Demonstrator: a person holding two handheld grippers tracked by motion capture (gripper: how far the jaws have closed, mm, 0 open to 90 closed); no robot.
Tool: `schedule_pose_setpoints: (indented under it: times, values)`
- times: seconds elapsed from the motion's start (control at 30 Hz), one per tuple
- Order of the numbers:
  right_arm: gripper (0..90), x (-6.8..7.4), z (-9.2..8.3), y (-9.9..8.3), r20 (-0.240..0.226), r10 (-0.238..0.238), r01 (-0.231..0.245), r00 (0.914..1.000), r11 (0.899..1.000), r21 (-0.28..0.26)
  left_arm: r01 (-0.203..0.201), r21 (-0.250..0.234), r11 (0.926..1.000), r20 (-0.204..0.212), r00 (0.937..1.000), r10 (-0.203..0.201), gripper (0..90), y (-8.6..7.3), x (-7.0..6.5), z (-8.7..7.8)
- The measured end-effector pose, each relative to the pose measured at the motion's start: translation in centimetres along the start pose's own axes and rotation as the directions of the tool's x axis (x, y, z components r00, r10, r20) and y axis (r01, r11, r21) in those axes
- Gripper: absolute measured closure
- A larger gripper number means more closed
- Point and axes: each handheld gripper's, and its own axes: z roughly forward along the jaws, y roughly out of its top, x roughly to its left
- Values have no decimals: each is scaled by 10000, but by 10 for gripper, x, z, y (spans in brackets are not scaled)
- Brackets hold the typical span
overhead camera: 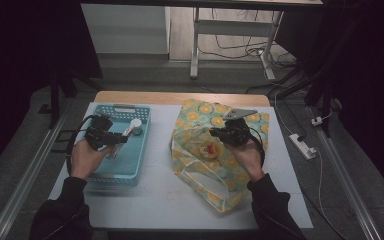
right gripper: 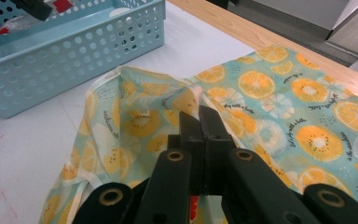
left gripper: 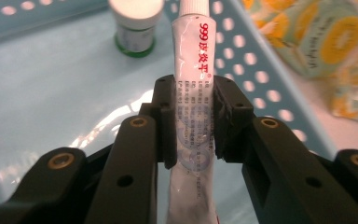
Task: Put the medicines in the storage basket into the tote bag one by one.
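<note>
Left tongs (left gripper: 193, 123) clamped on ointment tube (left gripper: 193, 60), over blue basket (left gripper: 261, 65); right tongs (right gripper: 200, 123) clenched on fruit-print bag's (right gripper: 270, 93) rim.

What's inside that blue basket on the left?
In the blue basket stands a small white-capped bottle. The left claw grips a white tube with red print above the basket floor. The hand and claw cover part of the floor, so anything beneath them stays hidden.
</note>
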Motion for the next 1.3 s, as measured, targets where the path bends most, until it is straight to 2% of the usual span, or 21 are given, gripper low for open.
schedule_pose_setpoints:
  times: [0.23,0.4,0.67,0.73,0.8,1.3]
  values:
    - [900,1,0,1,-8,-31,31,10000,10000,5,-517,-194,9985,386,9979,525,720,6,-22,-6]
    - [900,1,-1,1,-15,-35,35,10000,10000,-32,-990,-131,9950,715,9924,997,720,12,-42,-6]
    - [900,2,-2,2,4,-48,48,10000,9999,-109,-1740,-34,9847,1263,9768,1731,719,21,-73,2]
    - [900,2,-3,2,5,-38,38,10000,9999,-152,-1803,-56,9836,1414,9736,1793,719,23,-79,6]
    - [900,2,-4,3,-2,-29,29,10000,9998,-196,-1940,-66,9810,1635,9676,1925,719,26,-85,11]
    - [900,3,-8,5,-45,-27,25,10000,9994,-358,-2709,24,9626,2255,9380,2634,720,49,-125,43]
